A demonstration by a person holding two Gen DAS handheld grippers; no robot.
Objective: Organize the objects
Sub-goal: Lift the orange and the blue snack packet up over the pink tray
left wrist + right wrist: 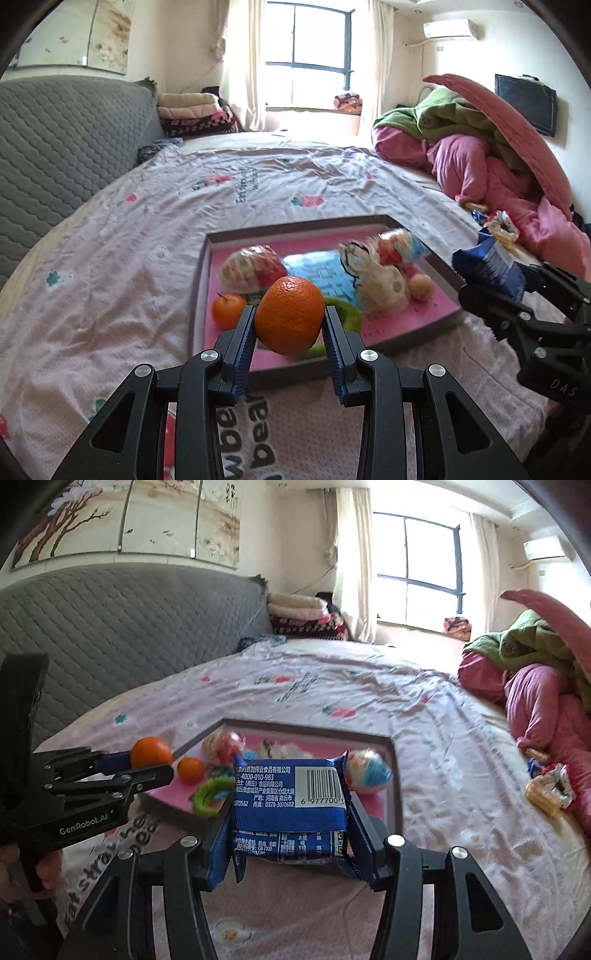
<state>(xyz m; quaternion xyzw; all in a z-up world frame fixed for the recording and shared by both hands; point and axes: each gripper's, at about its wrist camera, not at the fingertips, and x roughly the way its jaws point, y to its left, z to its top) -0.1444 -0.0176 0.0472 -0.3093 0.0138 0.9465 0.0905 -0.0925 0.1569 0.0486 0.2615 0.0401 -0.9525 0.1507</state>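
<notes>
My left gripper (290,325) is shut on an orange (290,319) and holds it above the near edge of a pink tray (424,314) on the bed. My right gripper (290,819) is shut on a blue snack packet (290,794), held in front of the tray (391,771). The tray holds a second orange (227,310), a green ring (207,794), wrapped snacks (253,271) and a plush toy (380,280). The right gripper with the packet (487,266) shows at the right of the left wrist view. The left gripper with its orange (151,753) shows at the left of the right wrist view.
The tray lies on a pink printed bedsheet (129,258). A grey headboard (55,147) is at the left. A heap of pink and green bedding (480,155) lies at the right, with loose snack packets (546,794) beside it. Folded blankets (195,114) lie by the window.
</notes>
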